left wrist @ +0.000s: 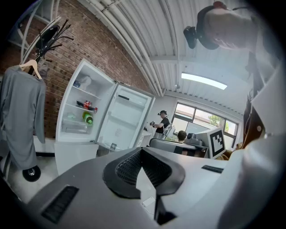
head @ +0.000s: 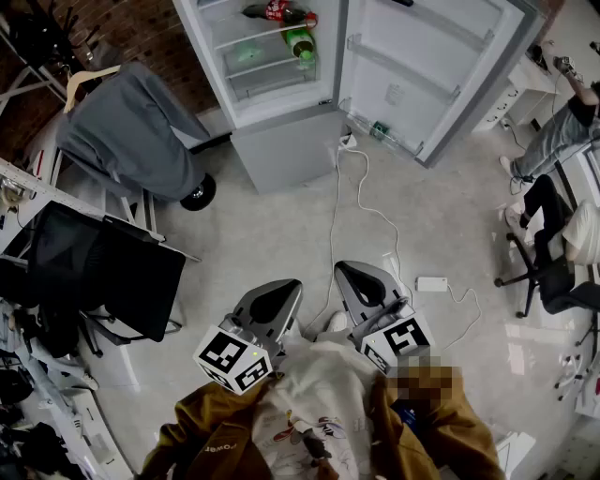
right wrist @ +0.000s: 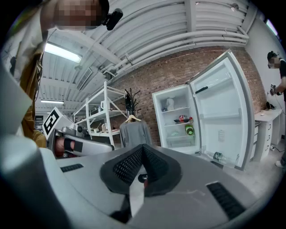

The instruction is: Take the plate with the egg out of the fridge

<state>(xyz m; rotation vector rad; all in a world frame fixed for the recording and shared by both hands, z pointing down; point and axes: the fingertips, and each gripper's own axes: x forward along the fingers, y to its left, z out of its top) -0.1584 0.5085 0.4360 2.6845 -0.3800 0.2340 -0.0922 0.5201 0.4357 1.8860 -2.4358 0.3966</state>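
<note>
while the person stands well back from the fridge (head: pixel 281 141), both grippers are held low in front of the body, pointing toward it. the left gripper (head: pixel 277 298) has its jaws closed together, the dark pads meeting at the tips with nothing between them; its own view (left wrist: pixel 142 152) shows only floor through the thin slit below. the right gripper (head: pixel 361 281) is likewise closed and empty, as its own view (right wrist: pixel 143 150) shows. the two sit just beside each other, apart.

the fridge door (head: pixel 422 66) is swung wide open to the right. on an inner shelf lie a red bottle (head: pixel 281 12) and a green bottle (head: pixel 300 42). a pale greenish shape (head: pixel 246 49) rests on the shelf beside the green bottle, too small to tell whether it is the plate with the egg.

a white cable (head: pixel 361 202) trails over the floor (head: pixel 262 234) from the fridge. a grey garment (head: pixel 131 131) hangs on a hanger at the left, near a black chair (head: pixel 122 272).
</note>
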